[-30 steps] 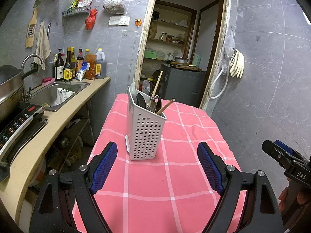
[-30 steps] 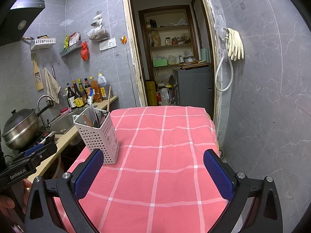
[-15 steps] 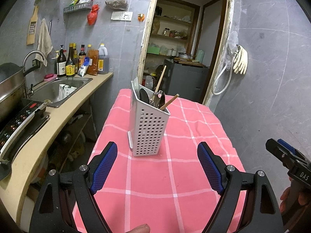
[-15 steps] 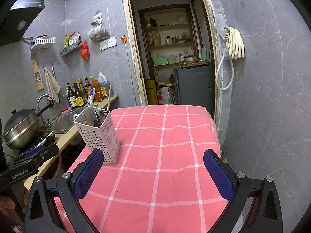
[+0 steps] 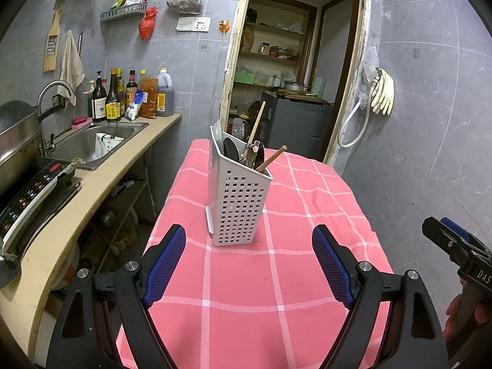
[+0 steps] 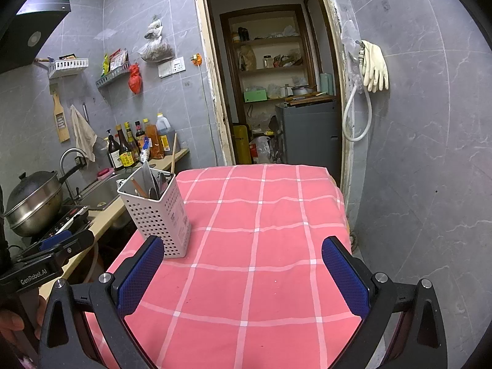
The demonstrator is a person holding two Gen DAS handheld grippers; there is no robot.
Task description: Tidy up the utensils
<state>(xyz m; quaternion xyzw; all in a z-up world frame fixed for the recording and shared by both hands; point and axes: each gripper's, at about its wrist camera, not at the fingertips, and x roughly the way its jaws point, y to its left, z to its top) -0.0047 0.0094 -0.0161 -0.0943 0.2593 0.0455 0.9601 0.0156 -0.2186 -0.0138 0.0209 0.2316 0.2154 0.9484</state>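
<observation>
Kitchen, pink checked surface (image 5: 276,276): white perforated utensil holder (image 5: 238,203) stands upright near left edge, spoons and wooden sticks (image 5: 270,160) already inside. Left gripper (image 5: 249,264) faces holder, jaws spread, empty. Right gripper (image 6: 243,276) hovers beside, jaws spread, empty. Sorting apparently finished or paused; no loose utensils visible, so next move likely retreat or holder repositioning.

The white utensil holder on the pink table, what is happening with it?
A person holds two grippers, both open and empty. The left gripper faces the white perforated plastic utensil holder, which stands upright on the pink checked tablecloth and contains spoons and wooden chopsticks. The right gripper hovers beside it.
</observation>
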